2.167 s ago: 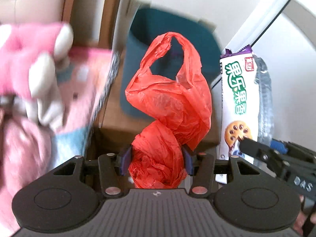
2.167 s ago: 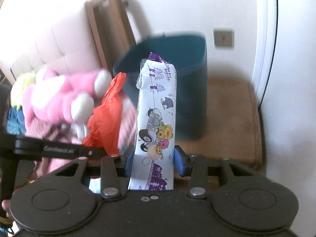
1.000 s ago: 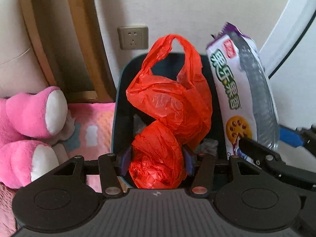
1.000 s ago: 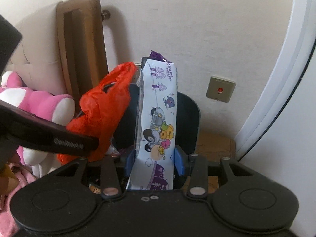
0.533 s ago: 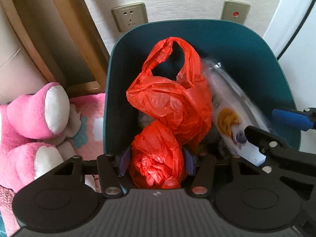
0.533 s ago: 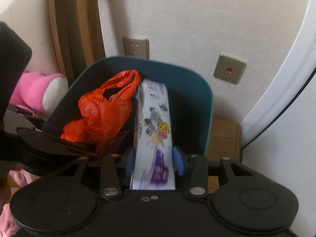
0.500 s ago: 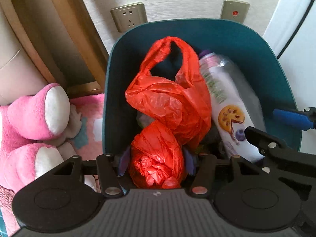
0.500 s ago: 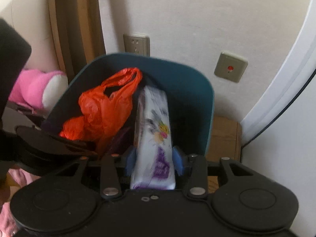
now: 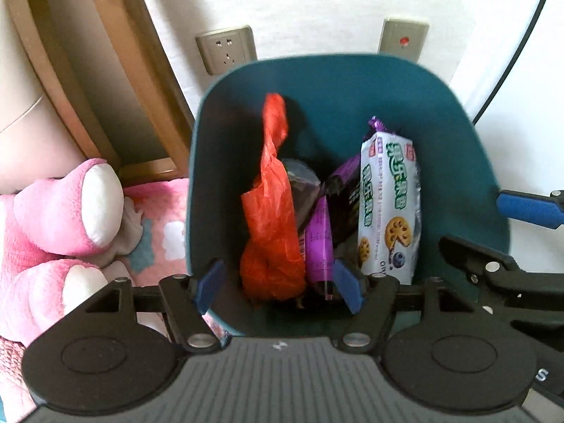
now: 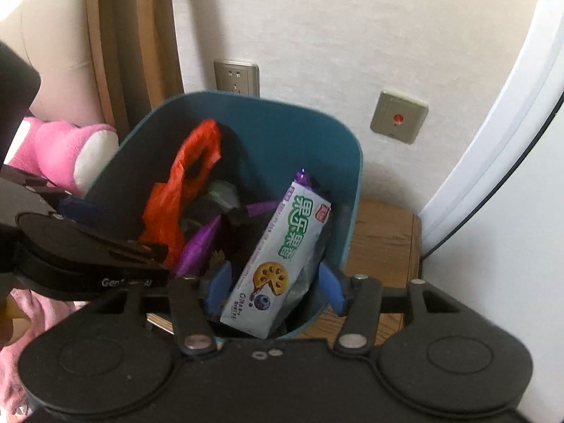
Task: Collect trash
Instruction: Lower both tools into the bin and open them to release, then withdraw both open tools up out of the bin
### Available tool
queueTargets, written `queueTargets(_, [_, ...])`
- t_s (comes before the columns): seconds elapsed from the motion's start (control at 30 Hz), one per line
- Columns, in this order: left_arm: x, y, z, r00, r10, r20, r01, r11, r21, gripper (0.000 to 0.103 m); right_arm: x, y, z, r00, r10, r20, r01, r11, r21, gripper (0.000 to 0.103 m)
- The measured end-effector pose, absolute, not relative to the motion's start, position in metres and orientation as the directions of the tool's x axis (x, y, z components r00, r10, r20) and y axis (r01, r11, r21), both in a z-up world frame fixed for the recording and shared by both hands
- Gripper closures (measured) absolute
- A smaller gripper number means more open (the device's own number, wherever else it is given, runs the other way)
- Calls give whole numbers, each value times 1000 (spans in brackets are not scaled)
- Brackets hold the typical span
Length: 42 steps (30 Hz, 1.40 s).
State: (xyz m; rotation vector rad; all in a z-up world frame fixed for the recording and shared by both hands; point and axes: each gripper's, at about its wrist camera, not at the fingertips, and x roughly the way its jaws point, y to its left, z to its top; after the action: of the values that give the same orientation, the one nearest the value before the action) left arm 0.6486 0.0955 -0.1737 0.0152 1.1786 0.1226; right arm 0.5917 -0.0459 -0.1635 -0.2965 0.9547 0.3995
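A teal trash bin (image 9: 458, 162) (image 10: 317, 134) stands below both grippers. Inside it lie a red plastic bag (image 9: 273, 218) (image 10: 176, 197), a white biscuit packet (image 9: 387, 208) (image 10: 282, 257) and purple wrappers (image 9: 319, 243). My left gripper (image 9: 278, 287) is open and empty above the bin's near rim. My right gripper (image 10: 275, 289) is open, with the biscuit packet loose between its fingers inside the bin. The right gripper also shows at the right of the left wrist view (image 9: 500, 239).
A pink plush toy (image 9: 60, 218) lies on a pink blanket left of the bin. A wooden headboard frame (image 9: 88, 53) leans behind it. Wall sockets (image 9: 227, 53) sit behind the bin. A wooden stand (image 10: 384, 239) is under the bin, a white wall at right.
Both grippers have opened. The red bag has dropped out of the left gripper into the bin, and the biscuit packet has been let go by the right gripper and tilted inside.
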Motion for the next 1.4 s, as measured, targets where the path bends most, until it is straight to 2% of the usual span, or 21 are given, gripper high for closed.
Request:
queueTargets(0.17, [630, 99, -148, 427, 80, -901, -95, 995, 43, 34, 583, -49, -141, 542, 223, -810, -462, 885, -66, 47])
queueTargets(0.27, [616, 99, -136, 450, 68, -891, -79, 996, 36, 29, 571, -52, -126, 558, 241, -794, -467, 882, -61, 46])
queueTargets(0.53, [575, 93, -100, 533, 35, -846, -28, 999, 24, 29, 535, -60, -94, 587, 294, -754, -506, 861, -58, 44])
queueTargets(0.93, [510, 98, -64, 606, -3, -795, -26, 999, -23, 29, 482, -87, -61, 615, 371, -695, -495, 869, 26, 40])
queueTargets(1.03, [495, 99, -61, 619, -18, -785, -24, 999, -42, 29, 468, -95, -59, 622, 381, -684, -493, 869, 37, 40])
queueTargets(1.1, [487, 99, -61, 626, -28, -779, -22, 998, -54, 23, 458, -99, -59, 625, 386, -678, -497, 867, 36, 38])
queueTargets(1.2, [470, 97, -66, 644, -22, -764, -30, 998, -54, 22, 441, -105, -63, 628, 394, -671, -509, 860, 29, 32])
queueTargets(1.4, [446, 86, -95, 635, -29, -772, -18, 998, -53, 22, 414, -122, -93, 612, 388, -689, -498, 866, 45, 27])
